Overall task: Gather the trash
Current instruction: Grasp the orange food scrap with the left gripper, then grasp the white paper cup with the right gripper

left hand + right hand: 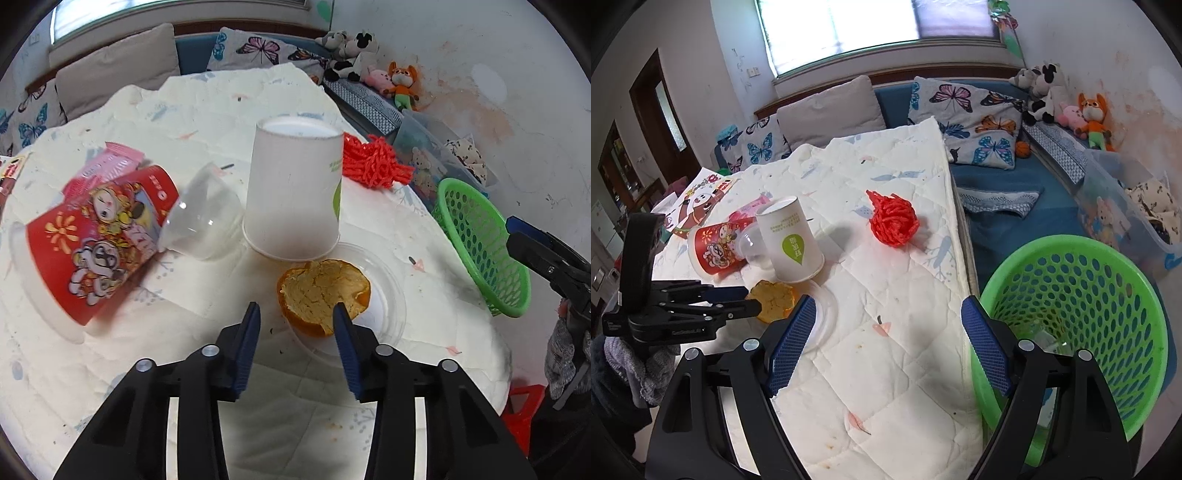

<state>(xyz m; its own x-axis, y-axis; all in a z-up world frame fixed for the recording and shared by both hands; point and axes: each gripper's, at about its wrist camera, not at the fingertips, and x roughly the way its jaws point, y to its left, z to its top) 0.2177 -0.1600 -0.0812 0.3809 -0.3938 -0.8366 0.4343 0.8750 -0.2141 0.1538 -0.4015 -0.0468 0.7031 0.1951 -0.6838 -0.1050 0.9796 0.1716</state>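
At the near edge of the quilt-covered counter (207, 96), the left claw (295, 314) stands partly apart, its right pad touching the orange peel (321, 291); whether it grips is unclear. The right claw (890, 317) gapes wide and empty beside the green basket (1108, 295), whose contents are hard to make out. The peel lies pith-up on a clear lid (388, 295), beside an upturned white paper cup (291, 192).
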